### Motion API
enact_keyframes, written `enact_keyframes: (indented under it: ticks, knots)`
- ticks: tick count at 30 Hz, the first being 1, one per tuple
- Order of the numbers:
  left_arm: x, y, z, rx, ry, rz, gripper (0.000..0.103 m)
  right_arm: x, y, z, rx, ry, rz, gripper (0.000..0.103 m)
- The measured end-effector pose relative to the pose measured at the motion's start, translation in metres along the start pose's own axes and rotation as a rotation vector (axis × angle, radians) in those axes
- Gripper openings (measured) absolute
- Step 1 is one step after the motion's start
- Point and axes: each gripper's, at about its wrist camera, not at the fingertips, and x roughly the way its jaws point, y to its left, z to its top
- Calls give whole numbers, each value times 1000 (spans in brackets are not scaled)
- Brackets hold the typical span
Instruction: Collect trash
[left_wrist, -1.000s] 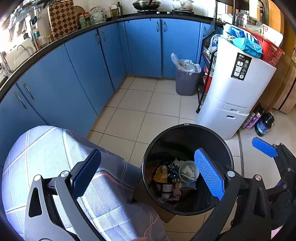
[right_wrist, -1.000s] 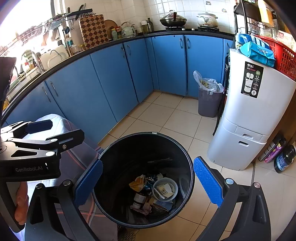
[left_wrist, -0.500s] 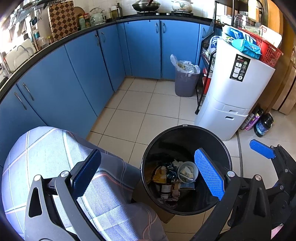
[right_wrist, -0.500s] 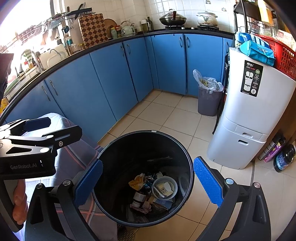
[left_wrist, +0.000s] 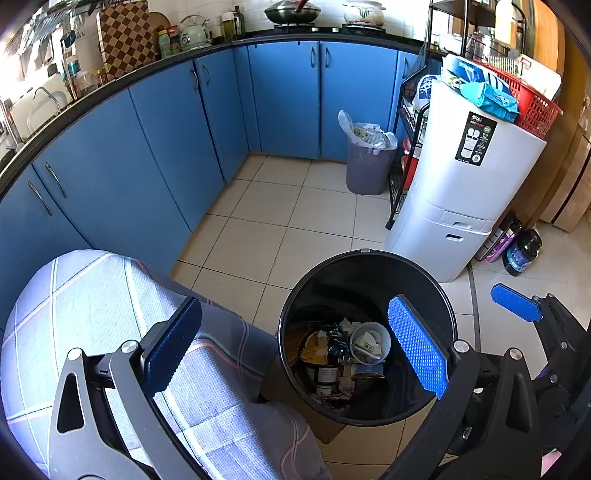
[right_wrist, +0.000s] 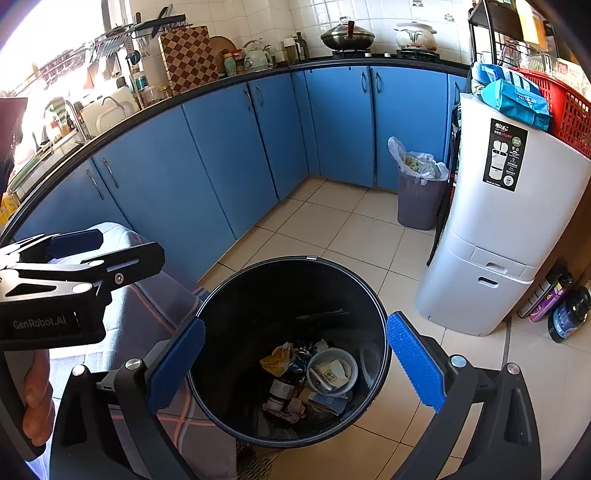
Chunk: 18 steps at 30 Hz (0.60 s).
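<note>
A round black trash bin (left_wrist: 369, 258) stands on the tiled floor; it also shows in the right wrist view (right_wrist: 295, 262). Trash lies at its bottom: a white paper cup (left_wrist: 370, 341), a yellow wrapper (left_wrist: 314, 345) and a small bottle (left_wrist: 325, 376). The cup (right_wrist: 332, 371) and wrapper (right_wrist: 277, 356) show in the right wrist view too. My left gripper (left_wrist: 295, 350) is open and empty above the bin's left rim. My right gripper (right_wrist: 295, 362) is open and empty, held over the bin's mouth.
A checked grey cushion (left_wrist: 92, 314) lies left of the bin. Blue cabinets (left_wrist: 147, 140) run along the left and back. A white tall container (left_wrist: 461, 192) stands right, bottles (left_wrist: 521, 251) beside it. A grey lined bin (left_wrist: 369, 162) stands at the back.
Both views have drifted slightly; the bin sits a little lower and nearer in the right wrist view. Both grippers remain open and empty.
</note>
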Motion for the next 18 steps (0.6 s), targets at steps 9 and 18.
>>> enact_keyframes:
  ticks: [9, 18]
  knots:
    - [-7, 0, -1, -3, -13, -16, 99, -3, 2, 0, -7, -2, -2, 96]
    - [-6, 2, -1, -8, -3, 5, 99, -5, 5, 0, -10, -2, 1, 96]
